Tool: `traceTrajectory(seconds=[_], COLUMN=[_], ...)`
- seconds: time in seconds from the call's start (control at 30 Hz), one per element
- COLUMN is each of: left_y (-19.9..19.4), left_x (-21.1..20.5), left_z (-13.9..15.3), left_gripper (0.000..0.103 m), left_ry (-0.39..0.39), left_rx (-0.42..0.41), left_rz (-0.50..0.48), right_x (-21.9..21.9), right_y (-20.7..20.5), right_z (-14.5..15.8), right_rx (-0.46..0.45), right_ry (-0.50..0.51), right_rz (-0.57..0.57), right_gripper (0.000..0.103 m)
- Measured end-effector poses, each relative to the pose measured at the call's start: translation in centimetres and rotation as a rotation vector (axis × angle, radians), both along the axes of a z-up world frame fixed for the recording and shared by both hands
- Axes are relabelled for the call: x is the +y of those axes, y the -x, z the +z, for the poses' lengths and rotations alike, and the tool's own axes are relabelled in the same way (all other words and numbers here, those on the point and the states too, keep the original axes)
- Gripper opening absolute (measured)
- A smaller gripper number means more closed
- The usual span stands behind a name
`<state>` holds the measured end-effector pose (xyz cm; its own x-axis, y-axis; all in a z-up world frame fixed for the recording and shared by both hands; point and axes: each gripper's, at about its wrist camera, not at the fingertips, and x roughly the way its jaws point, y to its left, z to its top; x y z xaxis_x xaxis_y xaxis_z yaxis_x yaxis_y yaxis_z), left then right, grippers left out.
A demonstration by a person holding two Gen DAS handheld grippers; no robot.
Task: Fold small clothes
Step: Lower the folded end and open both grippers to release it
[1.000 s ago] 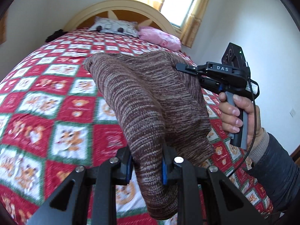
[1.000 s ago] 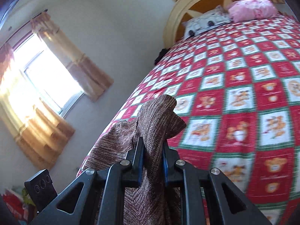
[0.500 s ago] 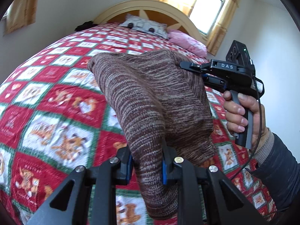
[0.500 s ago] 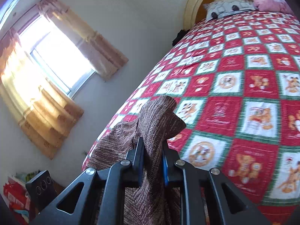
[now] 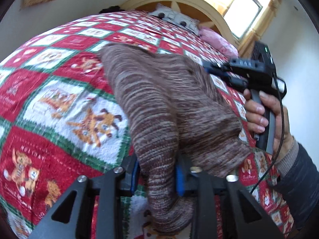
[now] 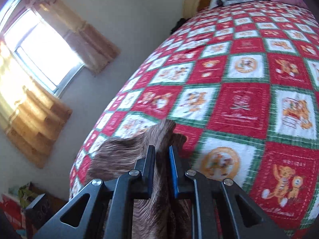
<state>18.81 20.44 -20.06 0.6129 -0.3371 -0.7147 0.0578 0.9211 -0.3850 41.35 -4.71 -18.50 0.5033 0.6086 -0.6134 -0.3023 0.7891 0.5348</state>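
Observation:
A brown striped knit sweater hangs between both grippers, low over a red, white and green quilt. My left gripper has a thick fold of it between its blue pads; the jaws are opening and the cloth still fills the gap. In the left wrist view my right gripper, held by a hand, pinches the sweater's far right edge. In the right wrist view the right gripper is shut on a bunched fold of the sweater, just above the quilt.
The quilt covers a bed with a cream headboard. A grey patterned pillow and a pink pillow lie at its head. Curtained windows stand on the wall past the bed's side edge.
Both grippers have come down toward the quilt, carrying the sweater with them. The left jaws stand a little wider around the fold. The right grip is unchanged.

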Motion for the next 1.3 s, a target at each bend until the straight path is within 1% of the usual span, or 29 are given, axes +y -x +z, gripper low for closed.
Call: traceTrajectory(seconds=[0.03,0.07,0.17,0.23,0.27,0.33,0.37,0.4,0.43,0.47,0.5,0.53,0.57,0.63,0.7,0.73,0.83,0.93,0.97,1.03,1.07,1.17,1.23,1.3], left_y=[0.3,0.5,1.1,1.0,0.6,-0.7,-1.2,-1.9,-2.4,-2.6,-2.8,-2.9,-3.0,-3.0,-2.9,-2.8,-1.6,-0.4,-0.4,-0.1,-0.2,-0.4,-0.2,-0.1], left_x=[0.2,0.5,1.4,1.9,1.9,1.7,1.4,1.1,0.8,0.8,0.8,0.8,0.9,1.3,2.0,2.1,1.6,1.0,0.8,0.2,-0.1,-0.7,-0.7,-0.5], left_z=[0.2,0.4,1.5,2.3,2.6,2.9,2.9,2.7,2.4,2.1,1.6,1.2,0.7,0.1,0.2,0.4,1.2,2.0,2.0,1.9,1.7,1.2,1.1,1.0], left_gripper=[0.049,0.050,0.051,0.051,0.051,0.051,0.052,0.056,0.058,0.059,0.061,0.068,0.072,0.075,0.076,0.076,0.075,0.075,0.076,0.080,0.080,0.081,0.083,0.084], left_ry=[0.000,0.006,0.026,0.037,0.025,-0.038,-0.092,-0.161,-0.207,-0.220,-0.224,-0.225,-0.225,-0.193,-0.156,-0.154,-0.175,-0.202,-0.200,-0.209,-0.226,-0.276,-0.280,-0.267], left_rx=[-0.002,-0.010,-0.052,-0.089,-0.094,-0.094,-0.109,-0.108,-0.099,-0.098,-0.096,-0.091,-0.080,-0.067,-0.051,-0.047,-0.064,-0.090,-0.096,-0.098,-0.089,-0.085,-0.087,-0.086], left_rz=[0.020,0.033,0.061,0.093,0.108,0.134,0.150,0.173,0.187,0.185,0.184,0.186,0.182,0.183,0.192,0.194,0.193,0.185,0.178,0.164,0.162,0.166,0.170,0.173], right_x=[-0.4,-1.1,-2.1,-1.6,-1.0,0.7,1.8,2.8,3.6,3.9,4.1,4.0,3.6,3.4,3.6,3.6,3.3,3.4,3.5,3.7,3.8,3.2,3.2,3.4], right_y=[0.1,0.6,3.9,6.7,8.1,10.4,11.2,11.9,12.5,12.6,12.6,12.5,12.3,12.3,12.7,13.0,14.8,16.2,16.5,17.2,17.4,17.7,17.7,17.9], right_z=[-0.1,0.0,1.6,3.0,3.4,3.5,3.1,2.5,1.7,1.1,-0.1,-1.0,-1.5,-1.5,-1.1,-0.9,0.0,0.3,0.1,-0.8,-1.4,-2.1,-2.2,-2.3], right_rx=[0.007,0.005,-0.063,-0.126,-0.150,-0.174,-0.172,-0.168,-0.168,-0.163,-0.128,-0.098,-0.089,-0.093,-0.100,-0.108,-0.154,-0.162,-0.161,-0.166,-0.160,-0.154,-0.153,-0.163], right_ry=[0.005,0.011,0.014,0.013,0.018,0.033,0.054,0.083,0.131,0.177,0.245,0.260,0.240,0.228,0.244,0.251,0.255,0.243,0.251,0.311,0.338,0.312,0.312,0.328], right_rz=[-0.008,-0.014,0.021,0.083,0.123,0.206,0.248,0.288,0.302,0.291,0.263,0.250,0.241,0.229,0.217,0.213,0.207,0.216,0.220,0.214,0.206,0.195,0.189,0.188], right_gripper=[0.015,0.017,0.018,0.018,0.020,0.036,0.050,0.053,0.053,0.052,0.052,0.052,0.052,0.052,0.052,0.052,0.053,0.053,0.053,0.053,0.053,0.053,0.053,0.053])
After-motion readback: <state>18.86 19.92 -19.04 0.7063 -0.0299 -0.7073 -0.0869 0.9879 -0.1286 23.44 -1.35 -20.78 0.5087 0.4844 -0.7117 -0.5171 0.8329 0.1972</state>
